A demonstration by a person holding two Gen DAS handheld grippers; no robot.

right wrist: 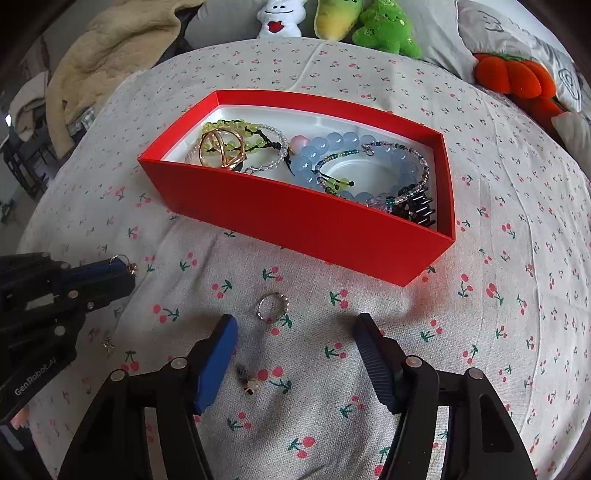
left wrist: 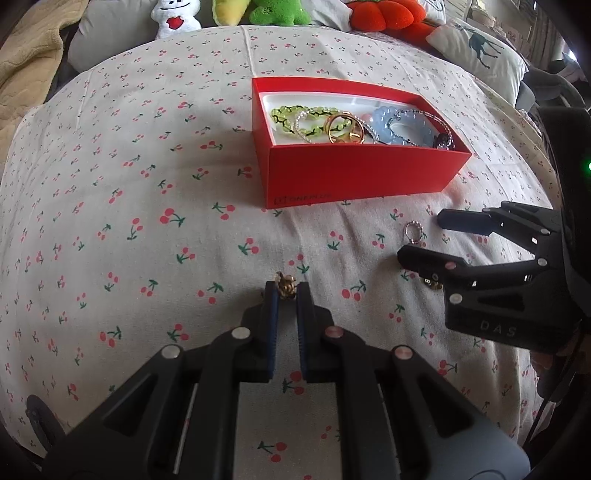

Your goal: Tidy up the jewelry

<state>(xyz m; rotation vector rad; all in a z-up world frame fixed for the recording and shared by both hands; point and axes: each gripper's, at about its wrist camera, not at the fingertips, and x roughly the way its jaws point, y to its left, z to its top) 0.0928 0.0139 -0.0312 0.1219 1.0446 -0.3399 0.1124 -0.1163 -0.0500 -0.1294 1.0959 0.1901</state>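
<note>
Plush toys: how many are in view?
4, in a row beyond the red box: white toy, yellow toy, green toy, orange toy at far right. More may be hidden.

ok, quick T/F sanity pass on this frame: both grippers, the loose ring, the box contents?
1. The left gripper is shut on a small gold charm. True.
2. The right gripper holds the silver ring. False: its fingers are apart, and the ring lies on the cherry-print cloth.
3. The red box is empty. False: bracelets are inside.
4. The blue bead bracelet is in the box. True.
</note>
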